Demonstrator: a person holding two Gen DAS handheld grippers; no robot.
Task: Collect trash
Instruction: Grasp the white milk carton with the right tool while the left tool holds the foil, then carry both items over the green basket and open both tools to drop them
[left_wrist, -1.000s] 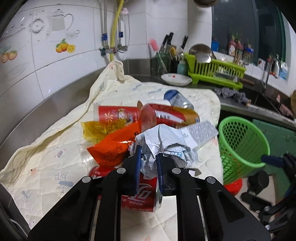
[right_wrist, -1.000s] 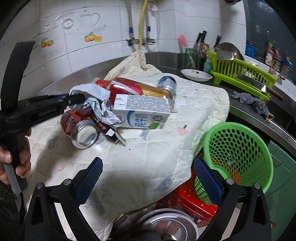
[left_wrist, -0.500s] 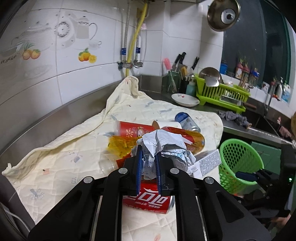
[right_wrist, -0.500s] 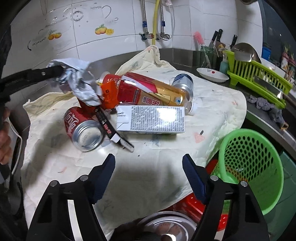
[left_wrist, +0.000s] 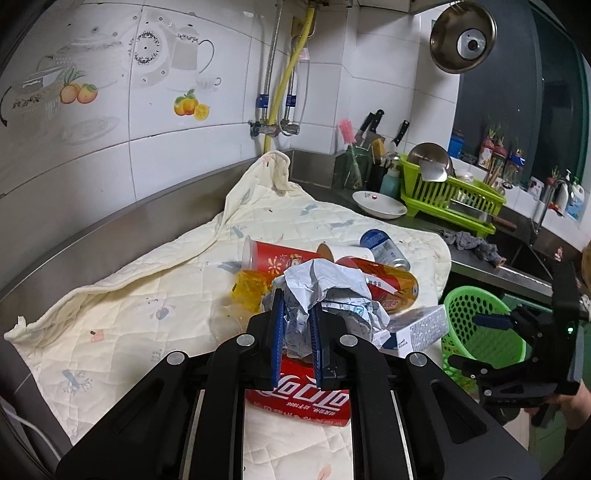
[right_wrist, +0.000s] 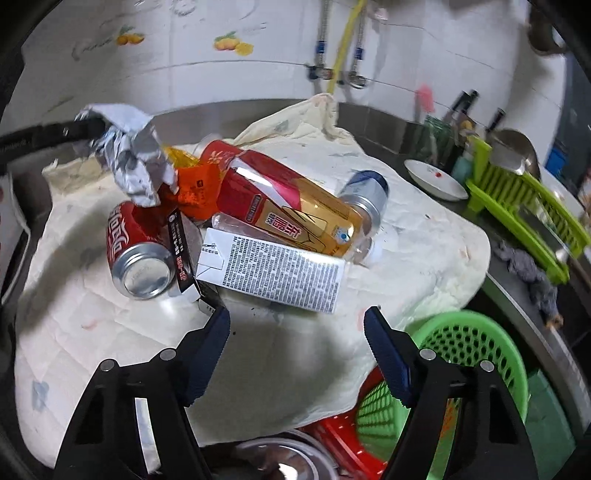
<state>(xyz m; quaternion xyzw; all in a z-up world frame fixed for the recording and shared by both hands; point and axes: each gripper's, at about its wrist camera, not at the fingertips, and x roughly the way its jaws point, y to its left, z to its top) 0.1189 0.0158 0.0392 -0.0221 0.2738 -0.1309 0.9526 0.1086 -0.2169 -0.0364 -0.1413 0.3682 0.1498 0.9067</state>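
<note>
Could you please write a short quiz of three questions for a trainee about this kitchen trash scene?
1. True or false: the left claw is shut on the crumpled paper.
2. Which item lies nearest the open right claw? A) the white carton B) the white dish C) the grey rag
3. Fill in: the green basket stands ____ the edge of the counter with the cream cloth.

Key: 1 true; 2 A; 3 below.
</note>
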